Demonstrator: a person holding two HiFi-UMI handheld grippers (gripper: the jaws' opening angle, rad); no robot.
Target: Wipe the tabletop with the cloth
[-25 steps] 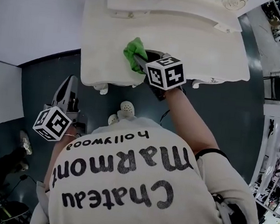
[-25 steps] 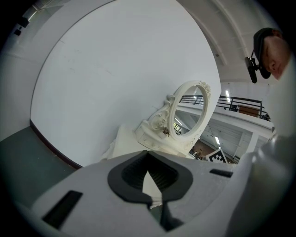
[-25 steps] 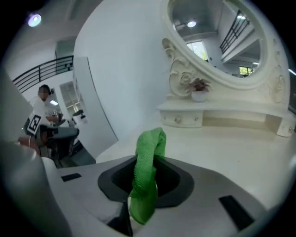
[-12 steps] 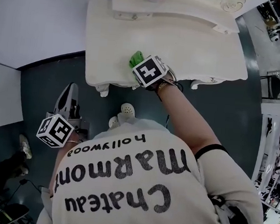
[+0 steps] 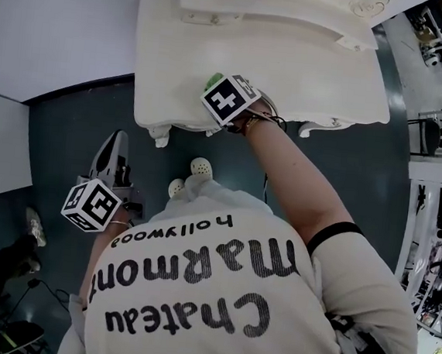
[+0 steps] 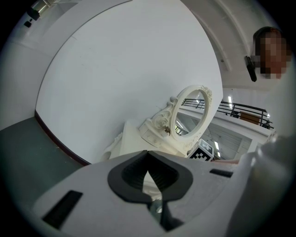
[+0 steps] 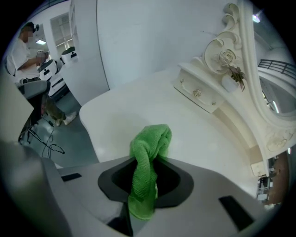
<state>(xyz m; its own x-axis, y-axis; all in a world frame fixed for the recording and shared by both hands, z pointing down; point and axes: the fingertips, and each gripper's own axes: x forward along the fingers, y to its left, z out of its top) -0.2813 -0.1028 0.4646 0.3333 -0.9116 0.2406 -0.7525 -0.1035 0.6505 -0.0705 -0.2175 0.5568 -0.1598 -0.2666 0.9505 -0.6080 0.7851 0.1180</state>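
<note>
A green cloth (image 7: 148, 159) sticks out bunched from my right gripper (image 7: 145, 178), which is shut on it above the cream tabletop (image 7: 185, 134). In the head view only a small bit of the cloth (image 5: 214, 80) shows beside the right gripper (image 5: 220, 90), over the tabletop (image 5: 316, 73) near its front left part. My left gripper (image 5: 110, 162) hangs off the table at the person's left side above the dark floor. In its own view the left gripper (image 6: 149, 178) is shut with nothing between the jaws.
An ornate oval mirror (image 6: 189, 115) with a small drawer shelf (image 7: 199, 95) stands along the table's back edge. A white wall (image 5: 65, 17) runs to the left of the table. The person's pale shoes (image 5: 199, 166) stand on the dark floor before the table's front edge.
My right gripper has drawn the cloth leftward and a little toward the front left part of the tabletop; less of the cloth shows now. The left gripper has barely moved.
</note>
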